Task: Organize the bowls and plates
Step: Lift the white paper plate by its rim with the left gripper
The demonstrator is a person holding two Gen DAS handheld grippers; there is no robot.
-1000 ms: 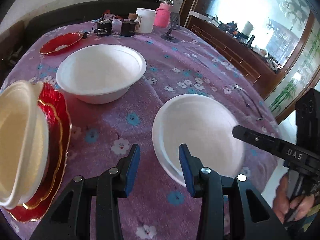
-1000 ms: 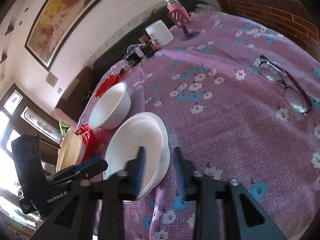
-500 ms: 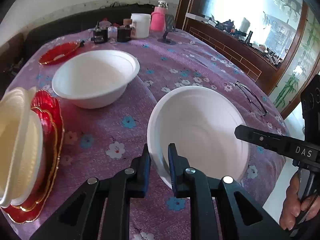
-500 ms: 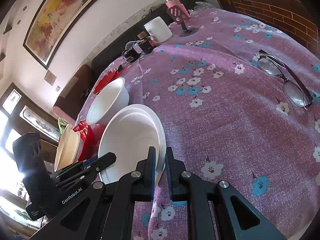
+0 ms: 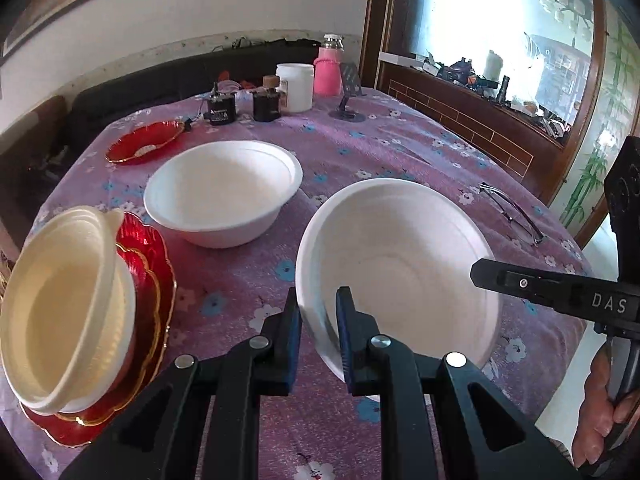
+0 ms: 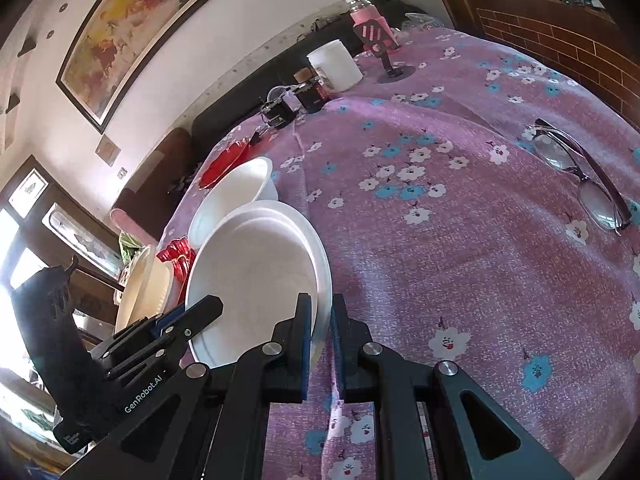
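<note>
A white foam bowl (image 5: 400,264) is held tilted above the purple flowered tablecloth. My left gripper (image 5: 318,320) is shut on its near left rim. My right gripper (image 6: 320,328) is shut on the opposite rim of the same bowl (image 6: 256,280). A second white bowl (image 5: 222,192) sits on the cloth behind it and also shows in the right wrist view (image 6: 236,196). A cream bowl (image 5: 60,320) rests on stacked red plates (image 5: 152,276) at the left. A single red plate (image 5: 144,142) lies farther back.
Glasses (image 5: 510,212) lie on the cloth at the right, also in the right wrist view (image 6: 580,172). At the table's far edge stand a white jar (image 5: 295,87), a pink bottle (image 5: 329,69), a phone stand (image 5: 348,96) and small dark jars (image 5: 220,110).
Both grippers closed on the near white bowl's rims, then lifted and tilted it off the cloth.
</note>
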